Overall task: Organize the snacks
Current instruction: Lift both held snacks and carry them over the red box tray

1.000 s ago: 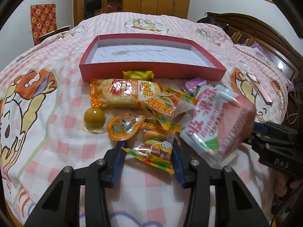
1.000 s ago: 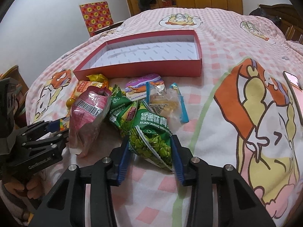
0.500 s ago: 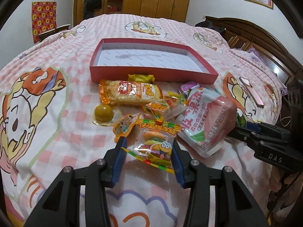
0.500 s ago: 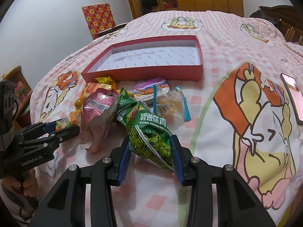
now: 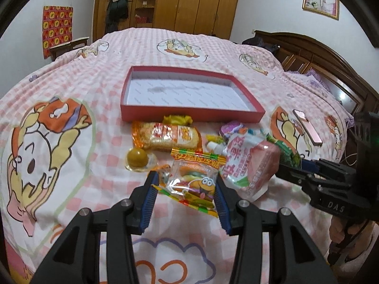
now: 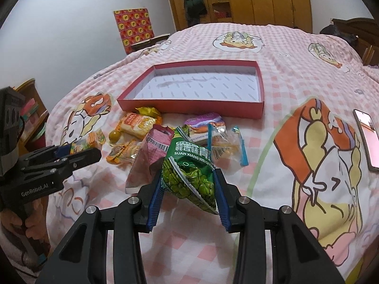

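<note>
Gripping a burger gummy packet (image 5: 193, 184), the left gripper (image 5: 184, 198) lifts over the bed (image 5: 71, 90) as the right gripper (image 6: 188, 189) clamps a green pea bag (image 6: 189, 172); the red box (image 5: 189, 112) waits empty beyond. Slick wrappers could slip free mid-carry.

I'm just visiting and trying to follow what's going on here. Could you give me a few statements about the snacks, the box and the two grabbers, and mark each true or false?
1. The red box has no snacks in it. True.
2. The left gripper is clamped on the burger gummy packet. True.
3. The right gripper is open and holds nothing. False: it is shut on the green pea bag.
4. The pink phone lies inside the box. False: it lies on the bedspread, off to the right.
5. The pink pouch is held by a gripper. False: it sits among the pile of snacks.
</note>
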